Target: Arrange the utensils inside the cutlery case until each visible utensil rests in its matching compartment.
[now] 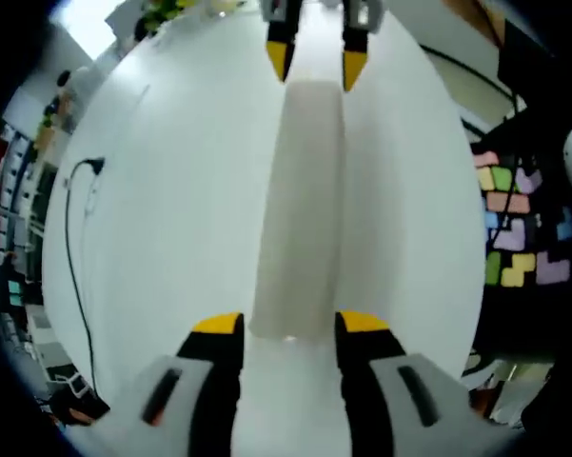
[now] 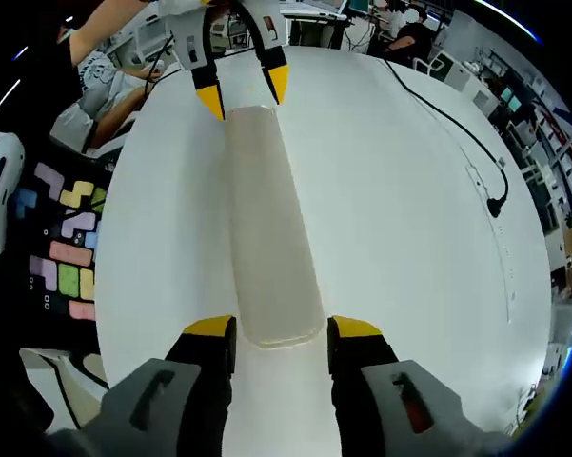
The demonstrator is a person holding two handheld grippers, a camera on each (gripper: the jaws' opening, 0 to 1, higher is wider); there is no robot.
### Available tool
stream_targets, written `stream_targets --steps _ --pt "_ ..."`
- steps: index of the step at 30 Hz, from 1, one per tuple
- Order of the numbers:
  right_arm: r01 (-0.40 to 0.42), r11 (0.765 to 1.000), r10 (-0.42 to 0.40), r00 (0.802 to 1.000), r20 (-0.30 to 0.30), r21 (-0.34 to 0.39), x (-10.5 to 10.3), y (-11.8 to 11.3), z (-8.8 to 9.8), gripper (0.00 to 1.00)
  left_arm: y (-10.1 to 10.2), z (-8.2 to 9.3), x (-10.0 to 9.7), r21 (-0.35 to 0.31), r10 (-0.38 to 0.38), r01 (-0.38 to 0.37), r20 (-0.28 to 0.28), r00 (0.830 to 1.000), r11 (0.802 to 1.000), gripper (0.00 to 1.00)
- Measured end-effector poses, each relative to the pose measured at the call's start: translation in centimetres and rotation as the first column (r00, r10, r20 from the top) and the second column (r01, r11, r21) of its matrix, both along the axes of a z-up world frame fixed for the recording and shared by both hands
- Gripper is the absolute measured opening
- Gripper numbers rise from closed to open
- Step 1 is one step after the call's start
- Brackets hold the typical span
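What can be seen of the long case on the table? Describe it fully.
The cutlery case is a long, narrow, pale translucent box with rounded corners, plastic by its look, lying flat and closed on the white table. Its contents cannot be made out. The right claw brackets one short end and the left claw the other; whether either actually presses it is unclear.

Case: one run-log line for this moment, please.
case closed, flat on table | left gripper at one end | right gripper at other | both open | no utensils seen
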State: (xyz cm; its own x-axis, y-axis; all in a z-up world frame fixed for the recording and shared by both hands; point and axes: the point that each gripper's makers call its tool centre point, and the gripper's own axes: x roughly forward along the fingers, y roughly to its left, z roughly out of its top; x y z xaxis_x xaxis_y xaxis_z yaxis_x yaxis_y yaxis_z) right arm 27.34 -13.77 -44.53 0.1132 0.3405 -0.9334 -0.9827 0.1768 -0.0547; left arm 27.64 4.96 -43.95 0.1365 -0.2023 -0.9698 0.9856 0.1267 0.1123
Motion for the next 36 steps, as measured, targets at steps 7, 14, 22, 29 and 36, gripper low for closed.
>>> stream_targets --steps 7,14,22,29,36 --pt "-0.028 0.999 0.027 0.999 -0.017 -0.019 -0.4 0.2 -1.1 0.46 -0.6 -1.2 -0.2 -0.022 0.003 -0.004 -0.021 1.000 1.000 0.50" --pt "-0.029 0.999 0.028 0.999 -0.015 -0.021 -0.1 0.5 -1.4 0.45 -0.3 -2.1 -0.2 -0.008 -0.006 0.006 -0.034 0.999 1.000 0.50" --pt "-0.062 0.996 0.061 0.998 -0.017 -0.066 0.2 0.9 -2.1 0.45 -0.7 -2.7 0.0 -0.025 0.002 -0.003 -0.029 1.000 1.000 0.49" --pt "-0.065 0.995 0.064 0.998 -0.019 -0.075 0.2 1.1 -2.3 0.44 -0.5 -2.9 0.2 -0.019 0.006 -0.006 -0.028 1.000 1.000 0.48" --pt "-0.075 0.994 0.072 0.997 -0.036 -0.084 0.4 1.2 -2.7 0.44 -0.6 -3.0 0.2 -0.021 0.010 -0.011 -0.047 0.999 1.000 0.46"
